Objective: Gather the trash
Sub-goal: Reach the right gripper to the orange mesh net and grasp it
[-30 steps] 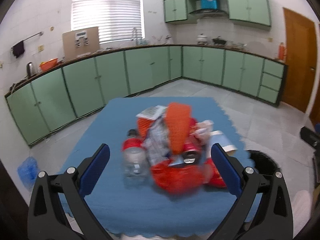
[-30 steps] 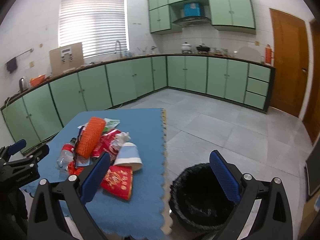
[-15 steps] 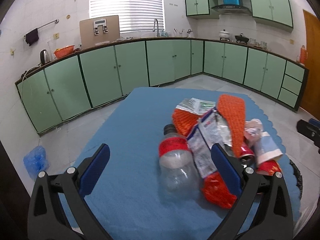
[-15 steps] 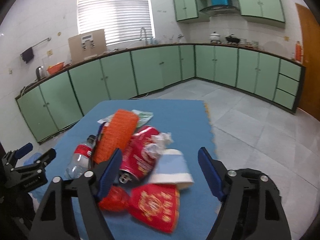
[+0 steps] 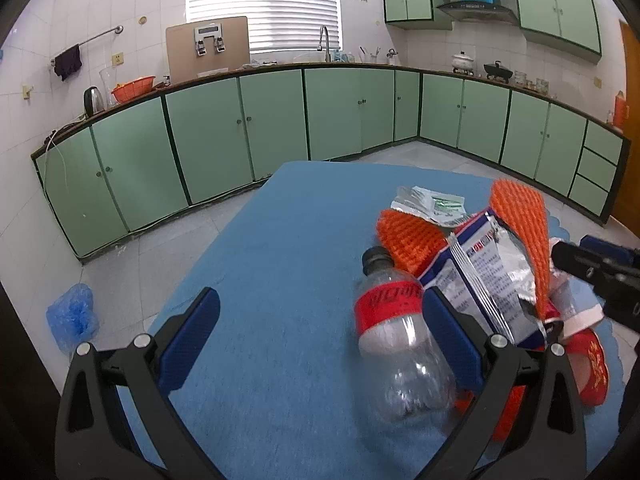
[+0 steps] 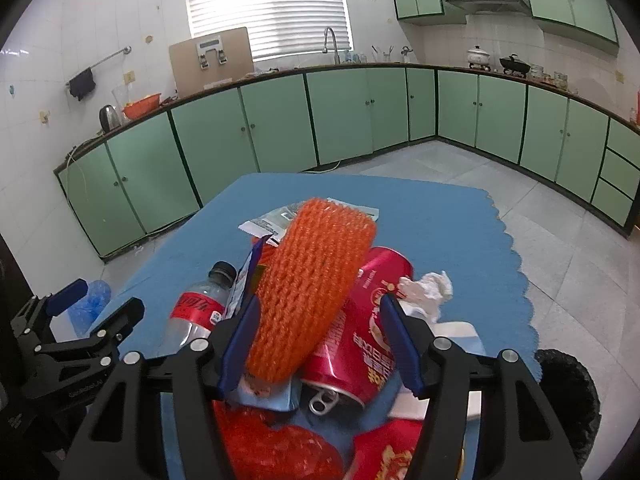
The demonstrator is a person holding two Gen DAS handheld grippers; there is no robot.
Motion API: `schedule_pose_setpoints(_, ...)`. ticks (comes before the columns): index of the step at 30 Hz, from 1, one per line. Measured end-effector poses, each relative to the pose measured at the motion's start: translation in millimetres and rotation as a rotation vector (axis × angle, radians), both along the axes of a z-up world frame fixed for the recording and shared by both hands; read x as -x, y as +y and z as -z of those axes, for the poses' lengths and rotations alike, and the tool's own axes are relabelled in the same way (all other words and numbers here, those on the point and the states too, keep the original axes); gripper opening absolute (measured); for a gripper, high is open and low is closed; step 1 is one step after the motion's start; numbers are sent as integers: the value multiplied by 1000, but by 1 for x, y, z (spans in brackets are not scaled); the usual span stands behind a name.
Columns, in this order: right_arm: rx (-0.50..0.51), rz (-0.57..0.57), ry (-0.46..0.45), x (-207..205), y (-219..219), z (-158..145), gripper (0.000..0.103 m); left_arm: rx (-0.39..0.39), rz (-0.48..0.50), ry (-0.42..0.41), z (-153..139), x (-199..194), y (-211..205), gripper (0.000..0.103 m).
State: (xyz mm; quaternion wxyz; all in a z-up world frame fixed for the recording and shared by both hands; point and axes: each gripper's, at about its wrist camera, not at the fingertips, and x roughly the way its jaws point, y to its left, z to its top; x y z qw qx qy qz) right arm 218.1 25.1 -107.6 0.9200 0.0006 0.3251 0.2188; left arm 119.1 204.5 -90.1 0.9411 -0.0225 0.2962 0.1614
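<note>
Trash pile sat on the blue counter (image 6: 460,216), toward its right near side, with the black bin (image 6: 568,396) on the floor just off the near right corner. Right claw (image 6: 320,336) was over the pile, jaws apart but just been closing in, with the orange foam net (image 6: 316,280) and the red can (image 6: 360,328) both between them; pads not visibly pressing either. The net's long axis ran near-to-far, roughly in line with the claw's reach, leaning on the can, so a squeeze across its width looked like the coming grab. Left claw (image 5: 320,344) stood wide apart, nothing clamped; the plastic bottle (image 5: 400,340) lay against its right pad, cap pointing far. Right hand was clearly nearer the net and can, left nearer the bottle. Silver snack wrapper (image 5: 484,276) and crumpled tissue (image 6: 428,290) lay in the same heap.
</note>
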Motion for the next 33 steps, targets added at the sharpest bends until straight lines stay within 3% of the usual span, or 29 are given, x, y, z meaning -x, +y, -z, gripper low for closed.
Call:
schedule_pose_setpoints(9, 11, -20, 57, -18, 12, 12, 54, 17, 9, -17, 0, -16, 7, 98)
schedule_pose_setpoints(18, -22, -94, 91, -21, 14, 11, 11, 19, 32, -17, -2, -18, 1, 98)
schedule_pose_setpoints(29, -75, -55, -11, -6, -28, -28, 10, 46, 133, -33, -11, -22, -39, 98)
schedule_pose_setpoints(33, -71, -18, -19, -4, -47, -30, 10, 44, 170, -25, -9, -30, -59, 98)
